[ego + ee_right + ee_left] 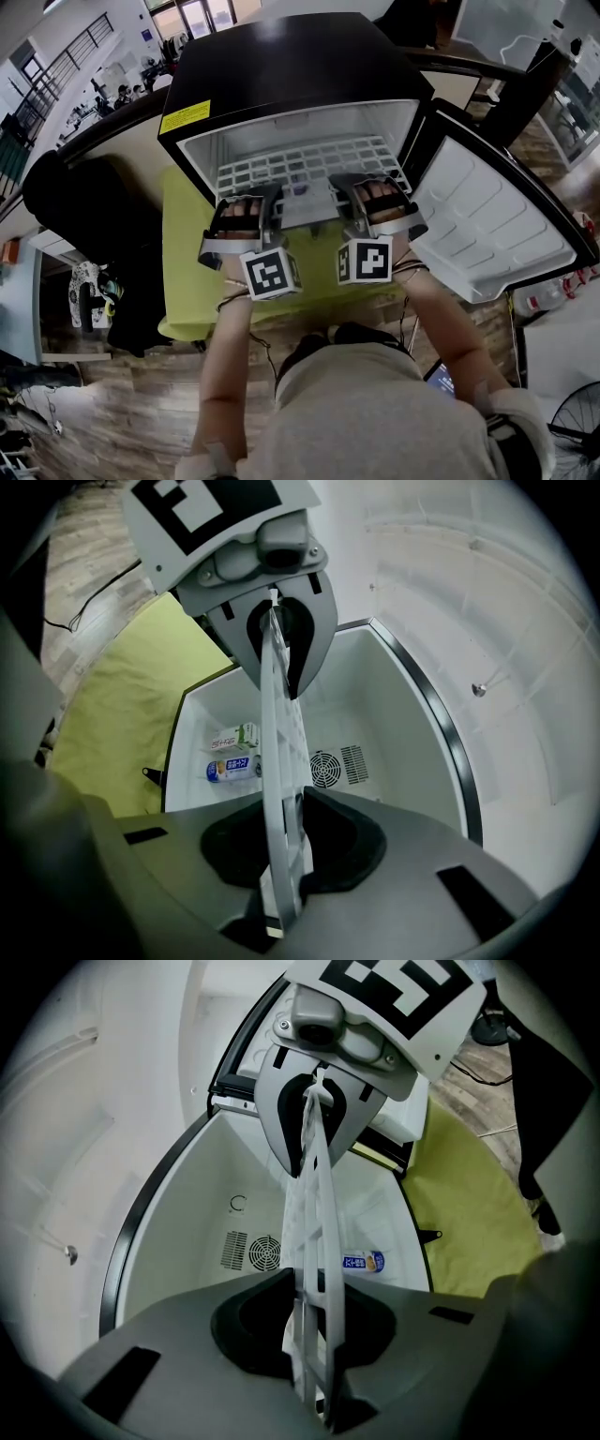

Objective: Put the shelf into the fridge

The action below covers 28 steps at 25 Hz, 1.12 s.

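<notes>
Green bench shows beside the open fridge; the white grid shelf sits partway inside it; left tongs and right tongs each clamp its front edge; it looks light, stiff, probably slick plastic, best held by that front rim.

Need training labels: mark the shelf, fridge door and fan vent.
shelf (281, 167), head view, grid middle
fridge door (487, 225), head view, inner liner
fan vent (324, 769), right gripper view, grille centre
</notes>
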Tool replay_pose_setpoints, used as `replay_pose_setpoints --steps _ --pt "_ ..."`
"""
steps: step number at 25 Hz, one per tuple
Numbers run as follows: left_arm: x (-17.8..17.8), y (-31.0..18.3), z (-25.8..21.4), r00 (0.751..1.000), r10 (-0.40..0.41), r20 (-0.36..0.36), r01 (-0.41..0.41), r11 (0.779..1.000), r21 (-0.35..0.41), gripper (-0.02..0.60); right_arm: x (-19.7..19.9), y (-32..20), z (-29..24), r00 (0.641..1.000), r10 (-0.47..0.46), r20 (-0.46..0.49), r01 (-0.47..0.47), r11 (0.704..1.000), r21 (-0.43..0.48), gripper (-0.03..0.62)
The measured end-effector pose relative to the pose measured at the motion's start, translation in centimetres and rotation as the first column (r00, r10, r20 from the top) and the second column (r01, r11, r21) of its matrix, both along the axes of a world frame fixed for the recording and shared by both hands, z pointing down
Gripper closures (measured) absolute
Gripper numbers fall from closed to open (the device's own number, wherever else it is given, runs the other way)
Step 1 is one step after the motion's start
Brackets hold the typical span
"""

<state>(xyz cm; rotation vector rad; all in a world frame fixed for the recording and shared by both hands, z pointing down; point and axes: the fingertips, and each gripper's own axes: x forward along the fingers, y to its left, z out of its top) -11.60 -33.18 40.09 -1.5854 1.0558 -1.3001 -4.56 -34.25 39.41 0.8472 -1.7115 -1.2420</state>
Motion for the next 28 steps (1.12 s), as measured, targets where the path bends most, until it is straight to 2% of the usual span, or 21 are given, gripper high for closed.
replay_pose_setpoints --steps 13,22,25,28 --pt "-0.5 -2.3 1.0 1.0 -0.005 0.012 0.005 1.0 -0.015 0.525 -0.5 -2.4 0.5 0.999 0.01 -0.039 -0.011 1.0 -0.011 0.528" --pt "-0.9 -4.6 1.2 1.0 0.0 0.018 0.0 1.0 0.001 0.522 -1.0 -4.6 0.7 0.997 0.022 -0.067 -0.022 1.0 0.006 0.528" --pt "-1.2 -5.4 1.5 0.999 -0.007 0.038 0.007 1.0 -0.01 0.517 -1.2 -5.4 1.0 0.997 0.025 -0.071 -0.024 1.0 0.006 0.528" --pt "-1.4 -6.1 1.4 1.0 -0.017 0.023 0.018 0.999 -0.027 0.515 -1.5 -6.4 1.0 0.997 0.03 -0.074 -0.03 1.0 0.003 0.526"
